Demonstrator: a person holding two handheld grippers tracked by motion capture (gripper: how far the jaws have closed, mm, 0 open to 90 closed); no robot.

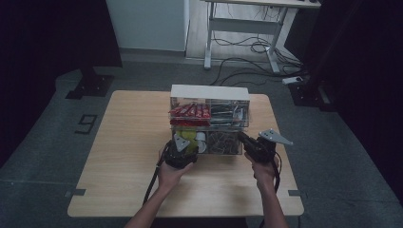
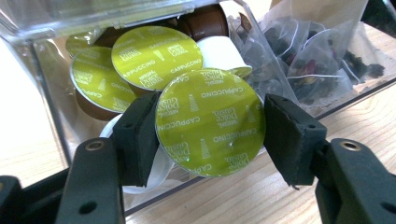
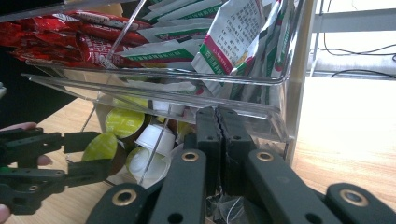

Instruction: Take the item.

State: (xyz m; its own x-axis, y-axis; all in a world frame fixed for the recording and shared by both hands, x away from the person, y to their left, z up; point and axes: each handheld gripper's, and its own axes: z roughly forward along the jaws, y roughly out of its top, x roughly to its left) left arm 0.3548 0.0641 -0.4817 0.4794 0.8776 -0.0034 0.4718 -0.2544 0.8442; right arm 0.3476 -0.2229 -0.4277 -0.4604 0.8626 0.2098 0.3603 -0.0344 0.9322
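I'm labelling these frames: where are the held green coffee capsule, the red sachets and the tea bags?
green coffee capsule (image 2: 210, 122), left gripper view, foil lid centre.
red sachets (image 3: 56, 39), right gripper view, middle of pile.
tea bags (image 2: 317, 70), left gripper view, clear pouch.

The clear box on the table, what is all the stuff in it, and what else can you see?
Clear box: one, see-through, middle of the wooden table.
Coffee capsules: several, green lids, lower left compartment.
Held capsule: one, green lid, between the left gripper's pads.
Tea bags: several, clear with dark leaves, lower right compartment.
Red packets: several, upper left.
White and green sachets: several, upper right.
Left gripper: black, shut on the capsule.
Right gripper: black, shut, empty, at the box's lower right.
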